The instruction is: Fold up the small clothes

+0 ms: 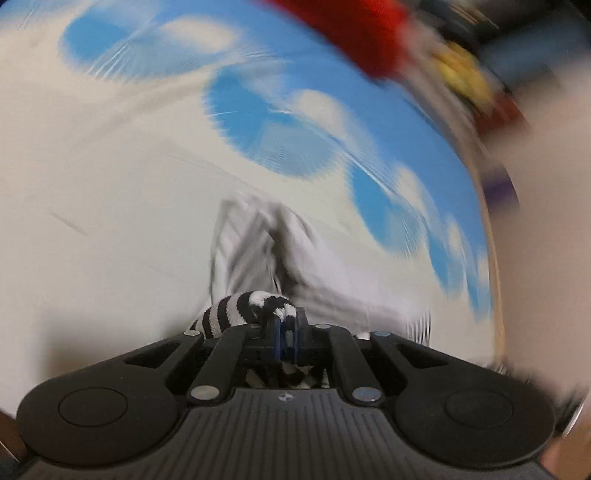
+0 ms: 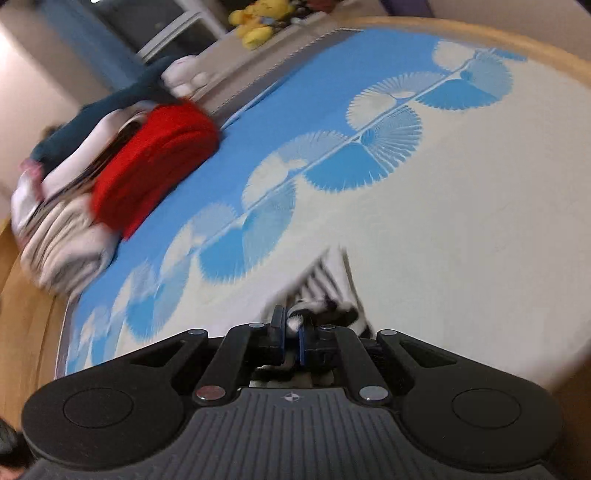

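While both claws pinch a b&w striped garment (image 1: 255, 258) over the blue-white mat (image 2: 461, 206), left gripper (image 1: 286, 325) & right gripper (image 2: 293, 325) clamp its bunched edges; red folded cloth (image 2: 155, 162) sits nearby.

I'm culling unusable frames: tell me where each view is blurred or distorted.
Left wrist view: heavy motion smear across the bedsheet and red clothing; the striped garment by the left gripper stays sharp. Right wrist view: milder blur, worst on the clothes pile; fisheye bends the bed's edge.
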Available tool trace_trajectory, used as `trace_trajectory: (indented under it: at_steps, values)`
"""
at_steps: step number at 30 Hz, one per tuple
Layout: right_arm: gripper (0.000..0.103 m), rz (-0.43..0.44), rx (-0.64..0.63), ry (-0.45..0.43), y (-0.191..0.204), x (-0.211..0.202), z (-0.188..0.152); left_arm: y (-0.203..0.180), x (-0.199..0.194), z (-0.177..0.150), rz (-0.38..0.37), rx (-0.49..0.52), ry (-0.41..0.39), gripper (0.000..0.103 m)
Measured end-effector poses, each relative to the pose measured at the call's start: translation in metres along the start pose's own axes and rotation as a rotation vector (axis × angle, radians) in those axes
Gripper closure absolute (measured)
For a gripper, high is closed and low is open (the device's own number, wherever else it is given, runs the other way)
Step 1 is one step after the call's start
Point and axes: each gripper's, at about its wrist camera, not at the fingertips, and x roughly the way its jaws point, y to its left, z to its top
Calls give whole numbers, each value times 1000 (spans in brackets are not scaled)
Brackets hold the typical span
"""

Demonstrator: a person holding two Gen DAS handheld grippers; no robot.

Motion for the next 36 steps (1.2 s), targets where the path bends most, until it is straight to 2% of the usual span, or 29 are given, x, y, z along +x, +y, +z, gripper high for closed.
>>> trace_trajectory:
  at_steps: [2,3,5,6,7,8,10,12,14,15,17,20,22,24,27,29,31,32,33,34,36]
  values:
    - [89,-4,19,-10,0,48,31,17,20,31,-35,-138,-17,71]
    - [85,-57,15,-33,0,62,39,24,22,41,-44,-183,-61,67]
    - [75,-143,-35,-108,1,75,45,30,18,42,-36,-201,-134,53]
    - [74,-155,-80,-128,0,80,43,29,17,41,-25,-200,-137,52]
    - [73,-170,-101,-107,0,84,40,25,18,39,-29,-172,-137,52]
    - [73,-171,-98,-77,-1,89,39,17,20,37,-27,-114,-126,52]
    - [73,-101,-117,-55,-2,96,35,-4,25,31,-6,63,-98,48]
    - [63,-62,-222,-8,6,107,26,-25,35,17,27,253,-64,42]
    - [62,-72,-322,50,16,121,12,-38,46,-1,81,400,-27,41]
    - [62,-73,-362,86,22,129,6,-42,50,-8,103,453,-24,41]
    - [61,-16,-418,129,35,139,-4,-50,59,-18,157,544,-43,41]
    - [52,11,-523,142,58,149,-17,-55,72,-26,254,657,-91,41]
    - [52,8,-559,143,68,152,-24,-55,83,-29,281,704,-108,41]
    - [52,20,-564,160,74,160,-26,-57,97,-31,311,743,-90,42]
    - [52,45,-600,180,87,165,-33,-62,108,-23,333,776,-121,55]
    - [52,46,-644,193,96,170,-39,-62,109,-15,321,746,-129,85]
    - [52,13,-693,218,102,178,-46,-62,106,-7,311,719,-147,97]
    - [59,-11,-720,225,104,181,-49,-62,104,-3,311,709,-162,99]
    - [94,-26,-749,223,106,183,-52,-62,100,1,312,694,-191,100]
    - [102,-25,-769,221,109,185,-53,-63,95,6,312,673,-228,100]
    - [103,-4,-752,158,115,179,-46,-62,78,19,312,596,-350,102]
